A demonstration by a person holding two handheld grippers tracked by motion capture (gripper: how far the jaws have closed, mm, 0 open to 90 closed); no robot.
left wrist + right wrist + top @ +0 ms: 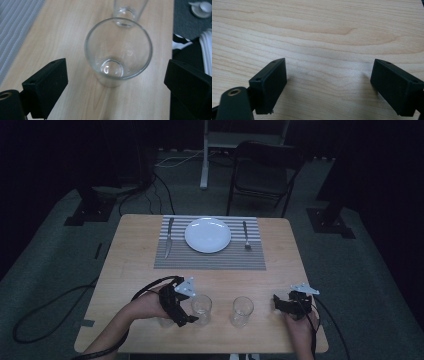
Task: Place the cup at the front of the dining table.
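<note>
In the high view, the left gripper (192, 318) is hovering at the lower centre-left, its fingers touching or nearly touching the nearer glass (201, 309); the dim light makes contact hard to judge. A second glass (242, 311) is standing nearer the right gripper (276, 302).

In the left gripper view, the nearer glass (118, 53), clear, smooth and upright, is sitting mid-frame ahead of the wide-spread, empty fingers (46, 85).

In the right gripper view, the fingers (270, 82) are gaping wide over the bare wood-grain counter (324, 37), gripping nothing.

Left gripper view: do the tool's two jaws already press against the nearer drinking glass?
No: the nearer drinking glass stands free between the left tool's wide-open jaws, with bare table showing on both sides.
</note>
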